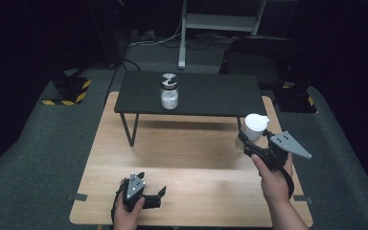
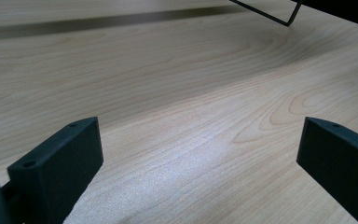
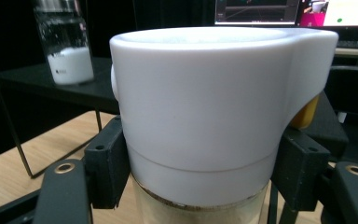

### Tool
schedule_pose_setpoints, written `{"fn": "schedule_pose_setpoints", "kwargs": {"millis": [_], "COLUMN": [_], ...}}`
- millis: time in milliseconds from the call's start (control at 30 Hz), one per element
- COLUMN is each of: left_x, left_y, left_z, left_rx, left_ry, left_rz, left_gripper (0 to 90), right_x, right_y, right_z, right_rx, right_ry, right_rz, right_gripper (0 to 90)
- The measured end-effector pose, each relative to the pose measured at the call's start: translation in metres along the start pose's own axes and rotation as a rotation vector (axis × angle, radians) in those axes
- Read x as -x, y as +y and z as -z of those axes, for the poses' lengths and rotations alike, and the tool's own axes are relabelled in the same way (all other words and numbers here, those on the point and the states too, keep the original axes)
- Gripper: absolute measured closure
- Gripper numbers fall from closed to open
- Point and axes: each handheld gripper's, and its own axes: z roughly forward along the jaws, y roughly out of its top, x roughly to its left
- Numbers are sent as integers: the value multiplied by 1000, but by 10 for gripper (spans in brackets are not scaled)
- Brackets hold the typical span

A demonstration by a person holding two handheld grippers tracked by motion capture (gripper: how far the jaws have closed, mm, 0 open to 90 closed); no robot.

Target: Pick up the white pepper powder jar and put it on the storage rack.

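Note:
A container with a thick white lid [image 1: 256, 125] [image 3: 205, 102] and a clear body with pale beige contents is held above the wooden table [image 1: 187, 158], just right of the black riser. My right gripper [image 1: 246, 143] [image 3: 205, 179] is shut on it, one black jaw pressed on each side below the lid. My left gripper [image 1: 152, 185] [image 2: 200, 158] rests low over the table's near left edge, jaws wide open with bare wood between them. A glass jar [image 1: 169, 91] [image 3: 66, 42] with white powder and a black and silver lid stands on the riser.
The black riser [image 1: 206, 93] on thin metal legs [image 2: 270, 14] spans the far half of the table. Something orange-yellow [image 3: 306, 114] shows behind the held container. A monitor [image 3: 307, 11] glows at the back. Dark floor surrounds the table.

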Motion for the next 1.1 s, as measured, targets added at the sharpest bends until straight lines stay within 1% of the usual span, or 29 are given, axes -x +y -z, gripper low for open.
{"fn": "schedule_pose_setpoints", "kwargs": {"millis": [367, 567, 700, 800, 1000, 1100], "left_x": [-2, -3, -3, -3, -2, -3], "left_y": [-1, -1, -1, 1, 2, 2], "left_z": [0, 1, 0, 0, 0, 0], "left_rx": [6, 7, 2, -8, -9, -10], "left_ry": [-7, -11, -15, -22, -19, -22], "left_rz": [17, 18, 15, -5, -13, -10], "left_gripper": [5, 5, 5, 5, 5, 5], "right_x": [-5, -5, -5, -2, 4, 4], "right_y": [31, 42, 48, 52, 57, 60], "right_z": [-15, -27, -36, -43, -55, -61], "right_rx": [22, 24, 19, 22, 17, 12], "right_ry": [5, -1, -10, -20, -40, -55], "right_rz": [7, -9, -13, -17, -32, -20], "right_gripper": [310, 310, 310, 310, 310, 310]}}
